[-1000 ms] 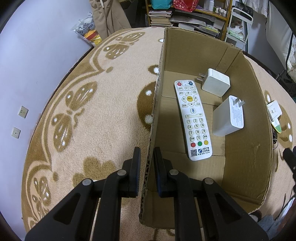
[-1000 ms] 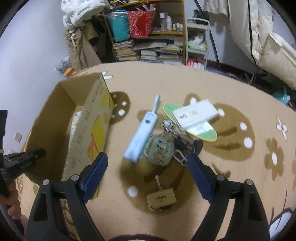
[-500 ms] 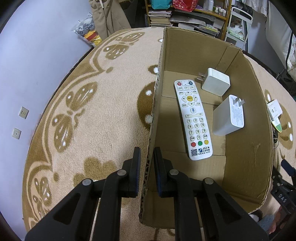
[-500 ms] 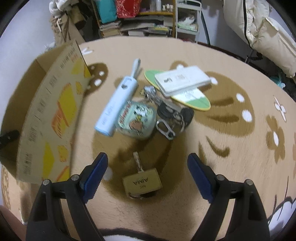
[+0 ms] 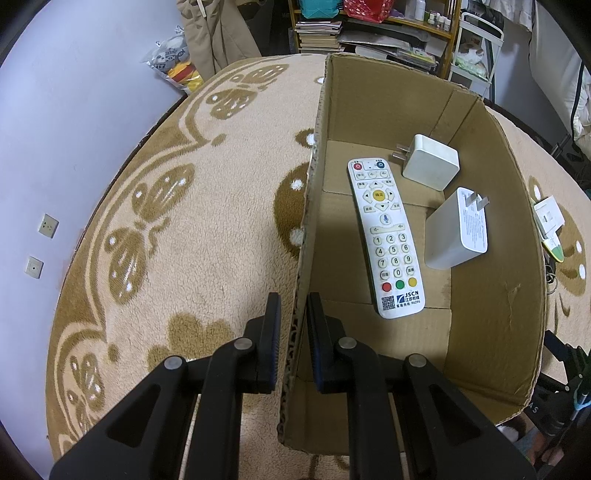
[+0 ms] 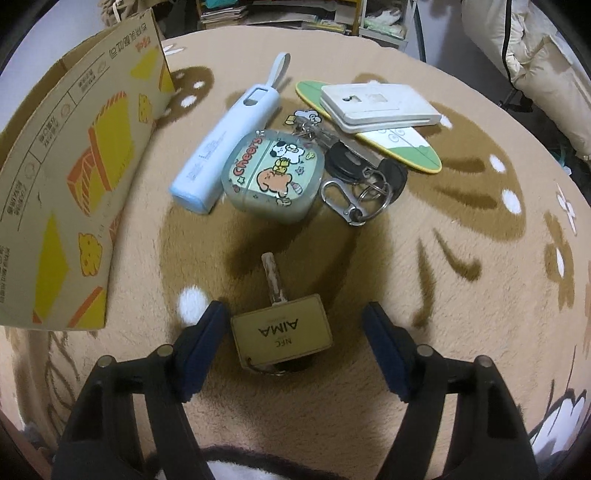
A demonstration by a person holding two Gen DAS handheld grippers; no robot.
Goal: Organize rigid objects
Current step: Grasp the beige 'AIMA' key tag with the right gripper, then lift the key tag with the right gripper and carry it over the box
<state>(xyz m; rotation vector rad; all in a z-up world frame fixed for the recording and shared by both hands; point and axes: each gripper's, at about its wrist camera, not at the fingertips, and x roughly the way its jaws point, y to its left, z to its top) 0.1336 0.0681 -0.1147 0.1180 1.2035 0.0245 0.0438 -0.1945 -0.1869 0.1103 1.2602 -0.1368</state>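
Observation:
My left gripper (image 5: 293, 325) is shut on the near left wall of the cardboard box (image 5: 310, 221). Inside the box lie a white remote (image 5: 386, 240) and two white chargers (image 5: 430, 167) (image 5: 456, 230). My right gripper (image 6: 293, 332) is open, low over the rug, its jaws on either side of a tan AIMA NFC key tag (image 6: 282, 330). Beyond it lie a cartoon-print case (image 6: 271, 173), a light blue stick-shaped device (image 6: 225, 144), a bunch of keys (image 6: 364, 177), and a white flat device (image 6: 380, 107) on a green and white board (image 6: 402, 144).
The box's printed outer wall (image 6: 74, 192) stands left of the right gripper. A brown and beige patterned rug (image 5: 177, 221) covers the floor. Shelves with books (image 5: 369, 26) stand at the back. A wall (image 5: 55, 110) lies to the left.
My right gripper has moved forward and down toward the rug, so the AIMA tag now sits between its open jaws. The left gripper and the box have not moved.

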